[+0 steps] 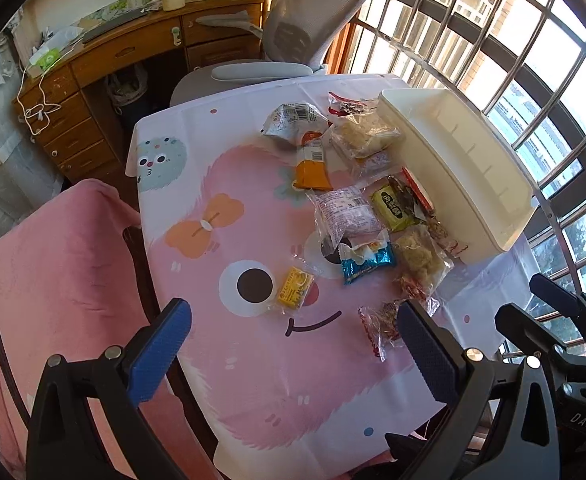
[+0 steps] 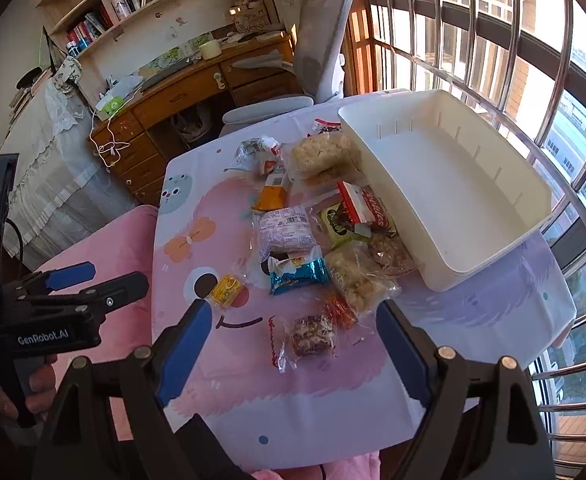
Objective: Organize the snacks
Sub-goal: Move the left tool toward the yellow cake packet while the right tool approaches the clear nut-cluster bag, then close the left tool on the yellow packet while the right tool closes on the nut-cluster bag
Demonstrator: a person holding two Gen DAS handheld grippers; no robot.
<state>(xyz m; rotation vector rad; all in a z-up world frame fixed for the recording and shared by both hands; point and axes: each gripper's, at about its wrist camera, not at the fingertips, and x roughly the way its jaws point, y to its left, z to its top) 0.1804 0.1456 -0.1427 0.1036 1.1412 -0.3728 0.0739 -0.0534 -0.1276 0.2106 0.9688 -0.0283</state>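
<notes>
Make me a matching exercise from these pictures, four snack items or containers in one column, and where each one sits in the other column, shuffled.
Things:
1. white bin
2. small yellow packet
3. blue foil packet
4. orange packet

Places:
A. on the cartoon face's eye
B. empty, by the window side of the table
C. mid-pile, below the white-and-purple wrapper
D. far part of the pile, below the silver wrapper

Pairs: 1-B, 2-A, 3-C, 4-D

The surface (image 2: 277,412), spread with a pink cartoon-face cloth (image 2: 229,364), carries a white bin (image 2: 489,256) at its window side and, just beside it, a loose cluster of wrapped snacks (image 2: 313,232), with a small yellow packet (image 2: 225,289) lying slightly apart.
</notes>
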